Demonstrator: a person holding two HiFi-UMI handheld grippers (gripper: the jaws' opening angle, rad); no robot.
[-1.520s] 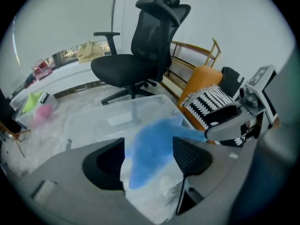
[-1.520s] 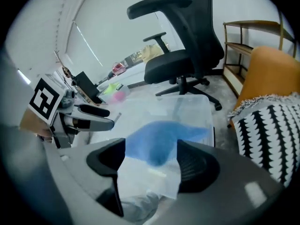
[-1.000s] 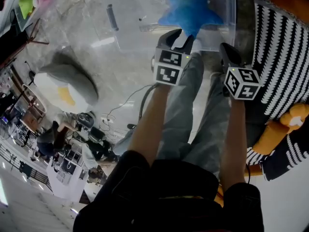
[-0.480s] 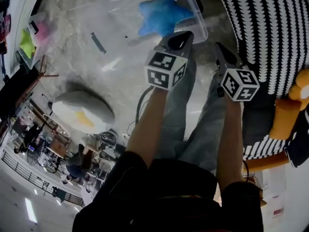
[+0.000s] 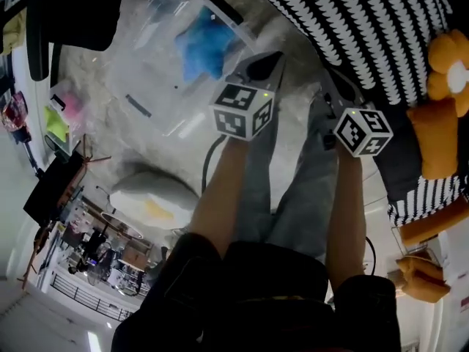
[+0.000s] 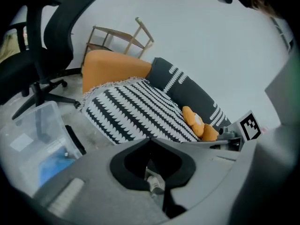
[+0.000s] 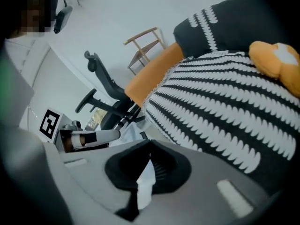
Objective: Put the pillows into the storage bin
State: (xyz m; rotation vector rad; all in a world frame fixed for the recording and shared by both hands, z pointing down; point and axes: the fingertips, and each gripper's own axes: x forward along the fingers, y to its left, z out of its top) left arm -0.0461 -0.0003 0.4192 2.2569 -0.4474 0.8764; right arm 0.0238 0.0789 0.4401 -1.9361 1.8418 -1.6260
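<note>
Left gripper (image 5: 266, 61) and right gripper (image 5: 331, 78): jaws together, empty, both aimed at striped pillow (image 5: 366, 28) right of storage bin (image 5: 150, 64); blue star pillow (image 5: 199, 46) inside bin. Risk: closed jaws shove pillow; big, may overhang bin.

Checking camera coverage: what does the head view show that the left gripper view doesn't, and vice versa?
Head view only: the grey-and-white pillow on the floor and the person's legs. Left gripper view only: the wooden chair against the wall. Both: the striped pillow and the clear storage bin holding the blue star pillow.
</note>
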